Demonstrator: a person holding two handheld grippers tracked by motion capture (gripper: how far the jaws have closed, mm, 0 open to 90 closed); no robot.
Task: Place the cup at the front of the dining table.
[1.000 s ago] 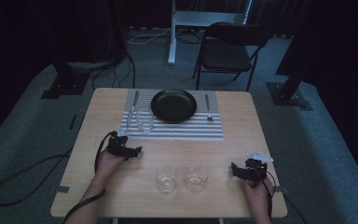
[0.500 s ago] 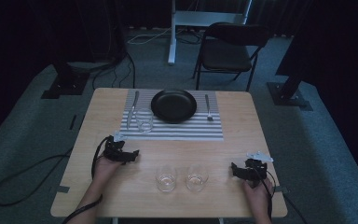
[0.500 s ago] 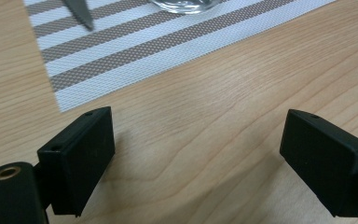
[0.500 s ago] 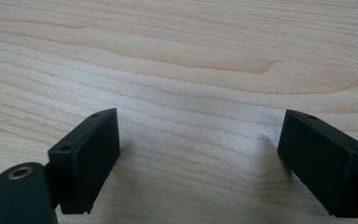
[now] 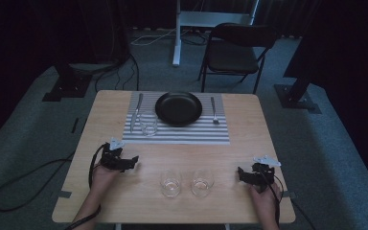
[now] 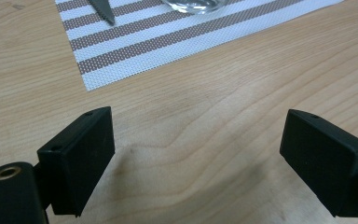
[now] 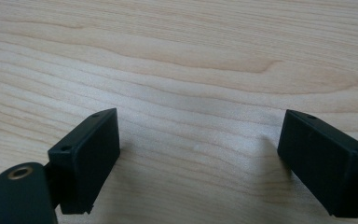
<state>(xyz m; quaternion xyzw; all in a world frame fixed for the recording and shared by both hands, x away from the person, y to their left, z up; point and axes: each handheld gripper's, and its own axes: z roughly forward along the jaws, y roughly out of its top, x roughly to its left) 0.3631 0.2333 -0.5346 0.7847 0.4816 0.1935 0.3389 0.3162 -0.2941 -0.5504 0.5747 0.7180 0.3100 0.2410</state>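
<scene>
Wooden surface (image 5: 249, 158) is bare beneath both wide-open hand-held grippers, left (image 5: 133, 160) and right (image 5: 240, 172); either near-edge glass (image 5: 170, 184) should be approached level.

The high view looks forward and down from above the person's side, taking in the whole wooden table (image 5: 249, 143) and the floor beyond. The left gripper view sits close to the tabletop, looking along the left gripper (image 6: 196, 163) past its spread jaws to the striped placemat (image 6: 177, 37) corner ahead, a patch also seen from above. The right gripper view, equally low, faces bare wood ahead of the right gripper (image 7: 198, 161).
</scene>
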